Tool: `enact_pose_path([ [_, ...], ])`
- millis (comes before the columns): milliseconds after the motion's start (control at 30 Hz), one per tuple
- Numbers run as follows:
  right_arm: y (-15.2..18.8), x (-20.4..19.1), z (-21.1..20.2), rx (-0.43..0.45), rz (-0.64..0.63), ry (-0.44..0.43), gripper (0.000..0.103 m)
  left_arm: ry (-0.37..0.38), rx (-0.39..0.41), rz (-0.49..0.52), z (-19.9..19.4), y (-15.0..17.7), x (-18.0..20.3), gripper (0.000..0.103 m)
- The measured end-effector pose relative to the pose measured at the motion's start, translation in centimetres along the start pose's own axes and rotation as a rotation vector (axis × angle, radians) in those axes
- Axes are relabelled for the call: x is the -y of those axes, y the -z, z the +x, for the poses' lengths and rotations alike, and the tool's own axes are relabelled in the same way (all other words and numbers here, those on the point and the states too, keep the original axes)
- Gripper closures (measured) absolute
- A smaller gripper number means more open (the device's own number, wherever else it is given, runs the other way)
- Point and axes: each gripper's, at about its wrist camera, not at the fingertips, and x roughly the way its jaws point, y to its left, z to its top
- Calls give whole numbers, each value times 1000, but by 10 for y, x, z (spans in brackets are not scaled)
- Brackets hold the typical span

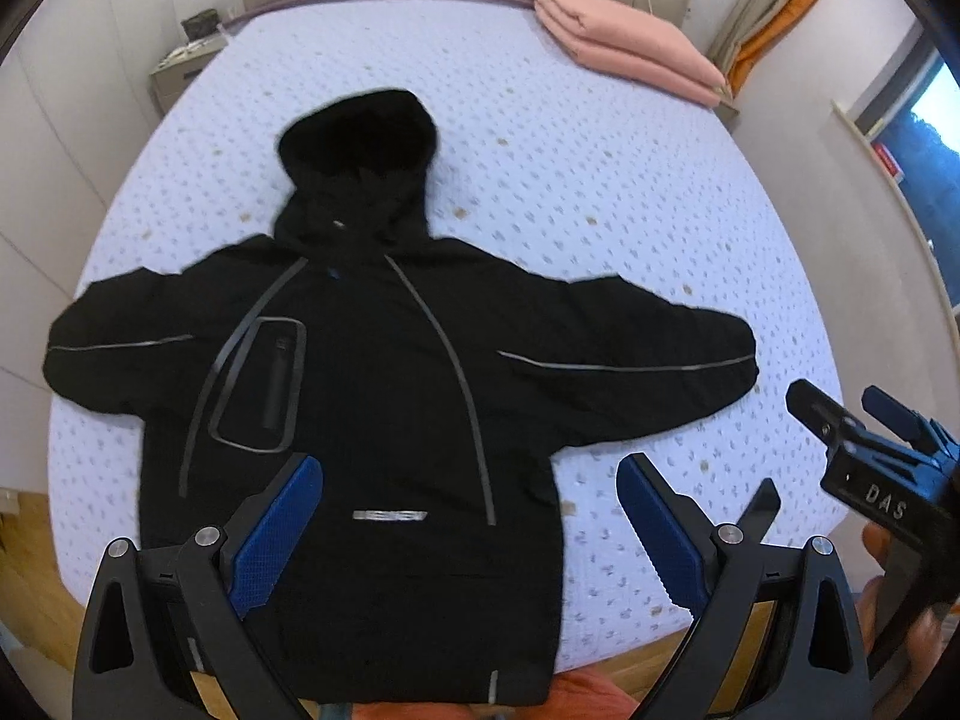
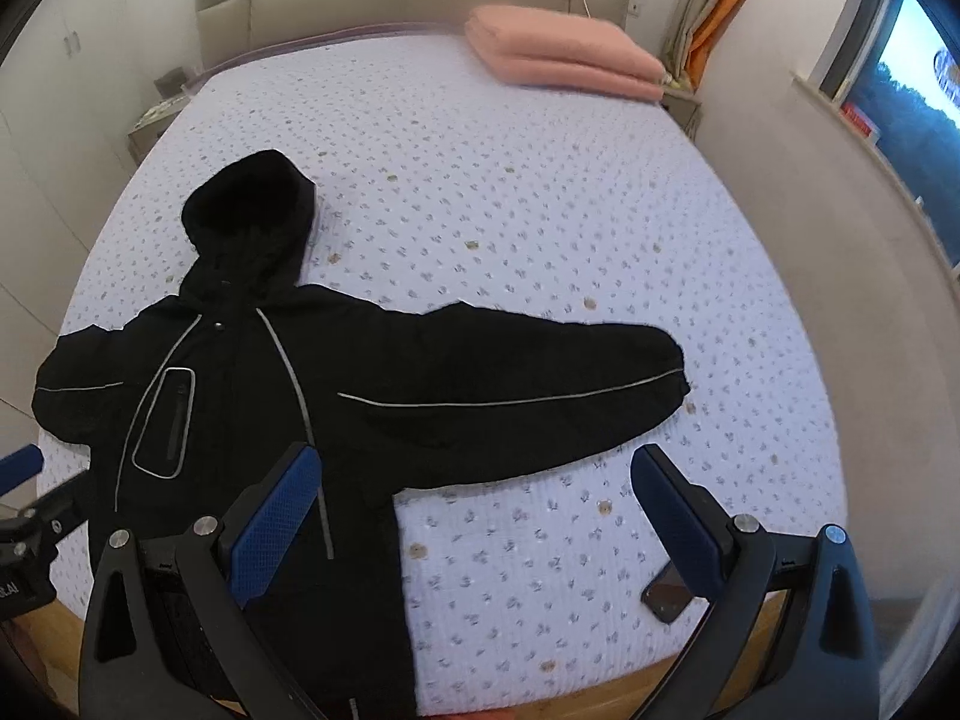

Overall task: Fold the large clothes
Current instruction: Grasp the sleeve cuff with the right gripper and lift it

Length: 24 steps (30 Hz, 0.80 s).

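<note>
A black hooded jacket with grey reflective stripes lies flat, front up, on the bed, both sleeves spread out and the hood pointing to the headboard. It also shows in the right wrist view. My left gripper is open and empty, above the jacket's lower front. My right gripper is open and empty, above the bed below the jacket's right sleeve. The right gripper also shows in the left wrist view, off the right cuff.
The bed has a white sheet with small flowers. A folded pink blanket lies at the far right by the headboard. A dark phone lies near the bed's front edge. Walls stand on both sides.
</note>
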Motion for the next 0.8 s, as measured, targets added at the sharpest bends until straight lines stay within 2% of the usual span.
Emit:
enact_pose_path([
  [100,5,42,38,-68,56,-28,0,-9,-35,31,31,5,35,4],
  [200,12,86,68,-113,128,-30,0,-21,-34,88,56,4,69,4],
  [400,20,205,146,-175,348,-21,0,-51,-18,167,106,-10,121,4],
  [467,20,237,169,-177,418,-42,2,-44,-18,175,120,-14,130,4],
  [533,19,273,201,-182,497,-107,4,-39,-12,187,137,-18,139,4],
  [667,10,308,256,-194,576,-182,6,-68,8,233,174,-23,154,4],
  [800,10,328,308,-207,645,-255,17,-111,27,282,203,-23,163,4],
])
